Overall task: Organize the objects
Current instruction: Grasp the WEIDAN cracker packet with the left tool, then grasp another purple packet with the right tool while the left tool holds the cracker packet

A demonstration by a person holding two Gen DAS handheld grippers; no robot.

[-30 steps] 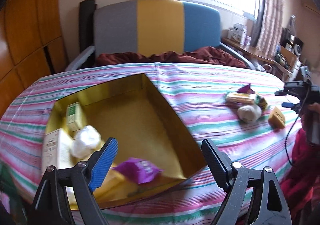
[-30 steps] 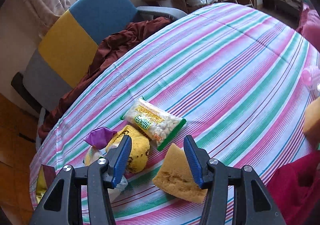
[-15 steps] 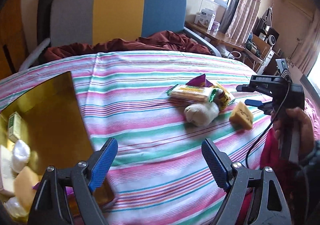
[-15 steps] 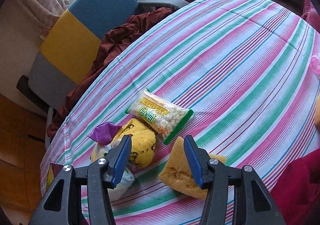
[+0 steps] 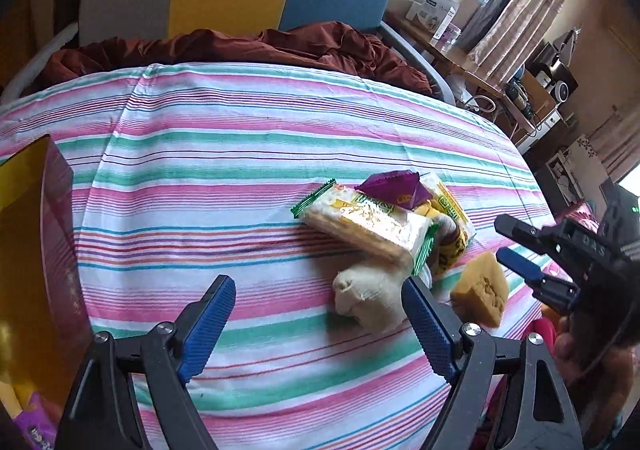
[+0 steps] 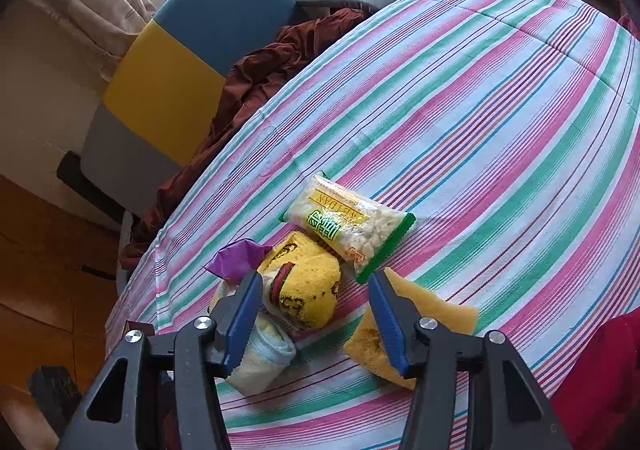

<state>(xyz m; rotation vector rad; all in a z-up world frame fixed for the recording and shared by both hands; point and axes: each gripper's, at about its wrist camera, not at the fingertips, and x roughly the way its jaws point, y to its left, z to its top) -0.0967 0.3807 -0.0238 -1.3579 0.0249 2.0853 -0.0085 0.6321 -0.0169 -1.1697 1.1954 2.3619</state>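
Two snack packs point(image 5: 366, 225) point(image 6: 347, 224), two socks point(image 6: 304, 290) point(image 5: 370, 296), one sponge point(image 6: 416, 324).

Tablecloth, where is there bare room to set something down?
Bare tablecloth lies between the gold box and the snack pile, and beyond the cracker packet toward the far edge. It is crowded around the yellow sock and sponge.

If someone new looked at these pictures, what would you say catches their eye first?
Probably the small heap of items in the middle of the striped tablecloth: a green-edged snack packet, a yellow sock, a purple wrapper and a yellow sponge. Both open grippers, left and right, point at it, and the gold-lined box sits at the left edge.
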